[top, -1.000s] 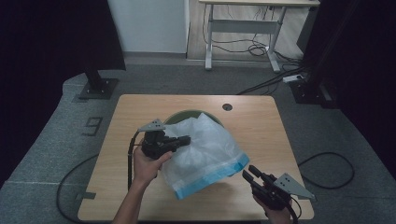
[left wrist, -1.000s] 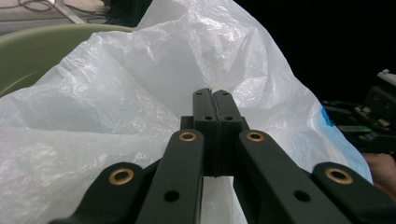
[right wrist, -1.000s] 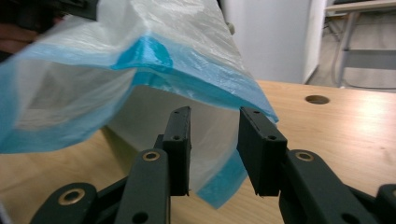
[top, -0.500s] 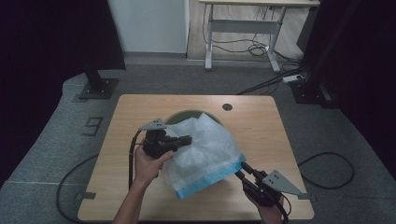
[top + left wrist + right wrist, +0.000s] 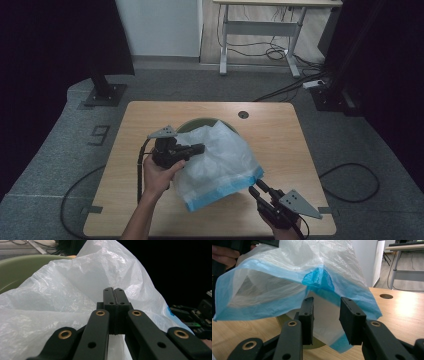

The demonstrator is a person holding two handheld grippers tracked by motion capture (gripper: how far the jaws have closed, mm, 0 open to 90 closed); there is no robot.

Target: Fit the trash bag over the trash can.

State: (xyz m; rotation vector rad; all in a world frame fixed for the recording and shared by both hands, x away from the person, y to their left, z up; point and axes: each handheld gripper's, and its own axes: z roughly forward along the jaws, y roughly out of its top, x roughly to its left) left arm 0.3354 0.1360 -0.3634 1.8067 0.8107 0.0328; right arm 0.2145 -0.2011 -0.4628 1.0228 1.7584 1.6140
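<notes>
crinkled translucent white bag with blue-banded open rim.

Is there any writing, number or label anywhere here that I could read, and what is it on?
"9": a dark numeral marked on the grey floor left of the table.
Nothing is printed on the white plastic bag with its blue edge, on the green bin under it, or on either gripper.

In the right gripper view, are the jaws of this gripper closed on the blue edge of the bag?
No, the right gripper has its jaws apart, with the bag's blue edge between them.
</notes>
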